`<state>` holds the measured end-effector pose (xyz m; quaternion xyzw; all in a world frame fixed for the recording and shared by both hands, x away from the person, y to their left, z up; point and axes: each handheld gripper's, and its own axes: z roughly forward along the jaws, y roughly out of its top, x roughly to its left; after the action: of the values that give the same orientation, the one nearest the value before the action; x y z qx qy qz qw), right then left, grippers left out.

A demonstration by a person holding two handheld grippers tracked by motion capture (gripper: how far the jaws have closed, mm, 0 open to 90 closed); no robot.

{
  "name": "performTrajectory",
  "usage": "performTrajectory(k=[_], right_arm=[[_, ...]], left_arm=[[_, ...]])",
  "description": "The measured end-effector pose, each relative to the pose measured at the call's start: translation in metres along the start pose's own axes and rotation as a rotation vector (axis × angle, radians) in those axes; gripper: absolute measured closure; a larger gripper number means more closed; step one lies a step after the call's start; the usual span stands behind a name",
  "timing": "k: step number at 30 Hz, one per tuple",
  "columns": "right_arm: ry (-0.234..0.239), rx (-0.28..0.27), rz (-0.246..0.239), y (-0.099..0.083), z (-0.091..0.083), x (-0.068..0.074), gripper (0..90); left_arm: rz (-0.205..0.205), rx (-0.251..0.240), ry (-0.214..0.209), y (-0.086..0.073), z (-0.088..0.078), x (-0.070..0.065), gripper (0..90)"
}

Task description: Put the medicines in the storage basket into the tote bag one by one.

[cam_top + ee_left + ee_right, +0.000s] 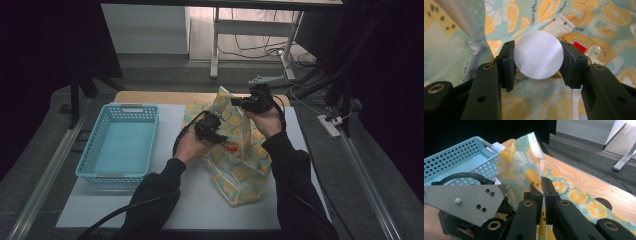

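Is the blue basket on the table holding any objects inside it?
No: in the high view the blue basket shows just its bare bottom, while the white disc sits between the left gripper fingers over the fruit-print bag.

Grey carpeted floor (165, 75), a white desk frame (216, 45) beyond, dark surroundings, cables trailing

Wooden table (165, 97) under a pale mat (200, 200) (blue basket (120, 142) left, citrus-print bag (240, 172) right).

No lettering could be made out anywhere: the bag (599, 15) carried small script beside its orange slices, too blurred to read, and the red label (579, 46) inside stayed illegible too.
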<state>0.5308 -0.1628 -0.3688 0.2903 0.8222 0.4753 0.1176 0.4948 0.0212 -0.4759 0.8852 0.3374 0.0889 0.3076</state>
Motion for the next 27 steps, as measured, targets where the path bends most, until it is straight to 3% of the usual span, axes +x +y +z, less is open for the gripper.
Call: performTrajectory(k=[11,14,21,27], right_arm=[[0.003,0.008,-0.002,-0.002,0.004,0.001,89.9],[0.001,0.010,0.002,-0.003,0.004,0.000,89.9],[-0.002,0.008,0.003,-0.004,0.003,-0.001,89.9],[-0.004,0.006,0.006,-0.004,0.003,-0.001,89.9]], left_arm=[[0.000,0.043,0.011,-0.008,0.012,0.002,51.0],[-0.017,0.021,0.004,-0.010,0.013,0.004,51.0],[0.018,0.023,0.025,-0.010,0.013,0.002,49.2],[0.027,-0.005,-0.001,-0.010,0.007,-0.001,40.5]])
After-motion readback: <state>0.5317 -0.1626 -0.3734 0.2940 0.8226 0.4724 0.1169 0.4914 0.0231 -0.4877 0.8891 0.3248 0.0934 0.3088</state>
